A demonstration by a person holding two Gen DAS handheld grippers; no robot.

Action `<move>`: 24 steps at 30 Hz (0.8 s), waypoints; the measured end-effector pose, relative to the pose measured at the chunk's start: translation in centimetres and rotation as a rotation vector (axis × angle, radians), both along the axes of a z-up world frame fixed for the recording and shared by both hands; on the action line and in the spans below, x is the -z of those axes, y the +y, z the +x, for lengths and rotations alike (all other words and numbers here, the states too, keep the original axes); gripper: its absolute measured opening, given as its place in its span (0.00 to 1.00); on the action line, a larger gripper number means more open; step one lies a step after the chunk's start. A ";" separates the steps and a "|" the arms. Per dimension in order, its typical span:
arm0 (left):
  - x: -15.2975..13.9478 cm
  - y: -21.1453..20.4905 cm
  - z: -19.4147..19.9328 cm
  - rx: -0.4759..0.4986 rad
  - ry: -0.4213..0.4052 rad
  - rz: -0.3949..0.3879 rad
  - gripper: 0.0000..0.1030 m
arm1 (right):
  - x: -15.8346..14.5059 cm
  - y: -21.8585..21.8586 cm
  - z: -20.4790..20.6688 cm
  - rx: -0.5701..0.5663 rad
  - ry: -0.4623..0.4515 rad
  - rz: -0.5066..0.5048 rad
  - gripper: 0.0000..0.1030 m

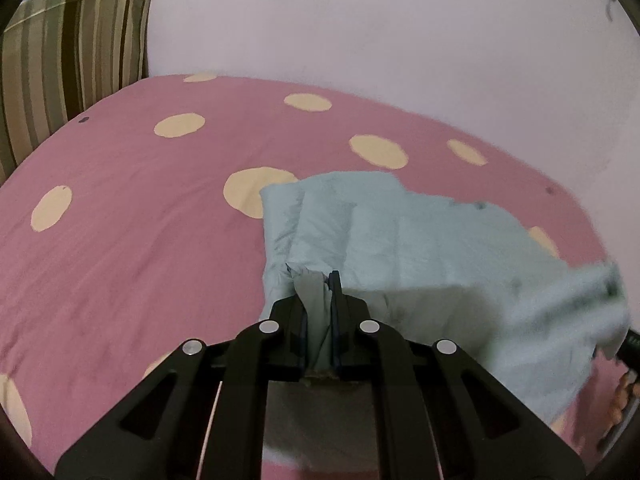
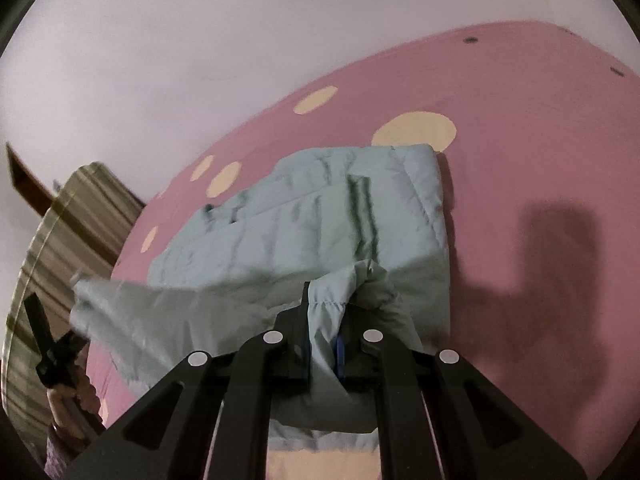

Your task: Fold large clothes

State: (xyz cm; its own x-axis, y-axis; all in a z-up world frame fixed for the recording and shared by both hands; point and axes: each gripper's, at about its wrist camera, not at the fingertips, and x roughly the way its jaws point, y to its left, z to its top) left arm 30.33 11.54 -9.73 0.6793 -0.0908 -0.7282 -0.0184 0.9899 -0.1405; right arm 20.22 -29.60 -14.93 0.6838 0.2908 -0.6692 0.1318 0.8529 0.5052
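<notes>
A pale blue-green garment (image 1: 420, 240) lies partly folded on a pink bedsheet with cream dots (image 1: 140, 220). My left gripper (image 1: 318, 284) is shut on a bunched edge of the garment at its near left corner and lifts it off the sheet. My right gripper (image 2: 326, 300) is shut on the garment's (image 2: 320, 216) near edge at the other corner, with cloth pinched between the blue pads. The lifted near edge sags between the two grippers. The left gripper also shows at the left edge of the right wrist view (image 2: 48, 344).
A striped green and brown pillow (image 1: 68, 56) leans against the pale wall (image 1: 360, 20) at the bed's far left. The sheet (image 2: 540, 140) spreads wide to the right of the garment, with my gripper's shadow on it.
</notes>
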 end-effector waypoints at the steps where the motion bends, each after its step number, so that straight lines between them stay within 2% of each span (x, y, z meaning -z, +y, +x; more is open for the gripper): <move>1: 0.8 -0.1 1.0 0.002 0.012 0.016 0.08 | 0.5 -0.2 0.7 0.004 0.012 -0.003 0.08; 7: 3.6 -0.2 3.5 0.018 0.052 0.014 0.13 | 2.1 -0.6 3.1 -0.006 0.037 -0.019 0.10; 9: 3.7 -0.1 3.6 0.027 0.046 0.004 0.23 | 1.8 -0.7 3.0 -0.019 0.027 -0.025 0.11; 11: 3.3 0.1 3.3 0.030 0.024 -0.011 0.49 | 1.6 -1.0 2.8 -0.025 0.014 -0.024 0.17; 12: 3.1 0.2 3.2 0.025 0.011 -0.015 0.55 | 1.4 -1.2 2.7 -0.027 0.005 -0.020 0.21; 13: 2.7 0.4 2.9 0.015 -0.008 -0.012 0.66 | 1.1 -1.4 2.3 -0.029 -0.007 -0.010 0.22; 14: 2.4 0.5 2.7 0.005 -0.024 -0.007 0.70 | 0.8 -1.5 2.0 -0.029 -0.019 -0.005 0.25; 17: 1.1 1.2 1.9 0.002 -0.067 -0.001 0.75 | 0.0 -1.8 1.3 -0.030 -0.045 0.002 0.31; 22: 0.5 3.5 1.2 -0.033 -0.093 0.002 0.76 | -1.1 -2.4 0.5 -0.015 -0.079 0.013 0.39; 24: 0.6 4.6 1.1 -0.055 -0.082 -0.013 0.76 | -1.6 -2.9 0.2 0.007 -0.098 0.017 0.48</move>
State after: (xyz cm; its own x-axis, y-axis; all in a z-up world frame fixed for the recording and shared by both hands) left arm 31.43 16.15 -10.36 0.7409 -0.0608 -0.6689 -0.0603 0.9858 -0.1564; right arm 20.42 -32.45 -13.28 0.7477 0.2964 -0.5943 0.0870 0.8435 0.5301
